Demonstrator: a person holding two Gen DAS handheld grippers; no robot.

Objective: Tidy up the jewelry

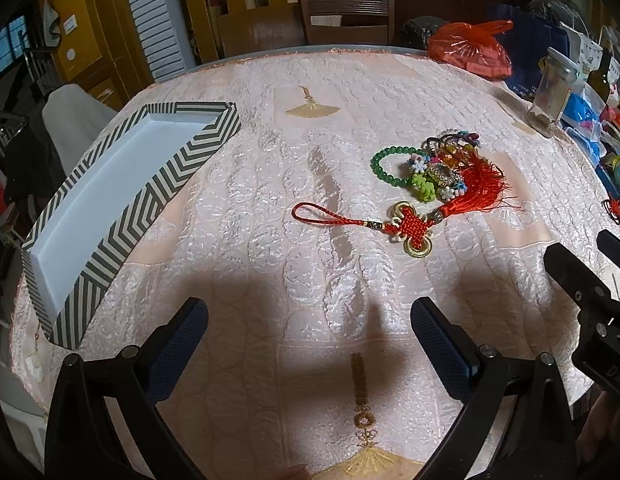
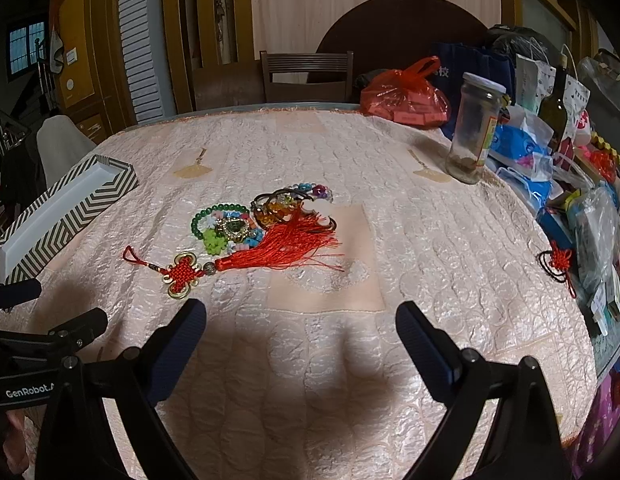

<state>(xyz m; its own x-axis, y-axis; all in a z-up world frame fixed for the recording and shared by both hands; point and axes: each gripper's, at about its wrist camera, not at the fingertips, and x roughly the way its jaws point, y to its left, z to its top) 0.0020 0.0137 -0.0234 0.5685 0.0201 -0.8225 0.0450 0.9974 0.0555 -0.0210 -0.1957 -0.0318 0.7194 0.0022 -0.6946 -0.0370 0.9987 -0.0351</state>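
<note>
A pile of jewelry (image 1: 437,168) lies on the pink tablecloth: a green bead bracelet (image 1: 383,164), coloured bead pieces, and a red knot tassel (image 1: 413,224) in front. The pile also shows in the right wrist view (image 2: 262,220), with the red knot tassel (image 2: 238,260) there too. A striped box (image 1: 122,208) with a white inside stands open and empty at the left; it also shows in the right wrist view (image 2: 66,212). My left gripper (image 1: 310,328) is open and empty, short of the pile. My right gripper (image 2: 302,328) is open and empty, near and right of the pile.
A glass jar (image 2: 473,128), a red plastic bag (image 2: 405,96), a dark bottle (image 2: 553,108) and several packets crowd the table's right side. A second small red knot (image 2: 561,260) lies at the right edge. A wooden chair (image 2: 306,76) stands behind the table.
</note>
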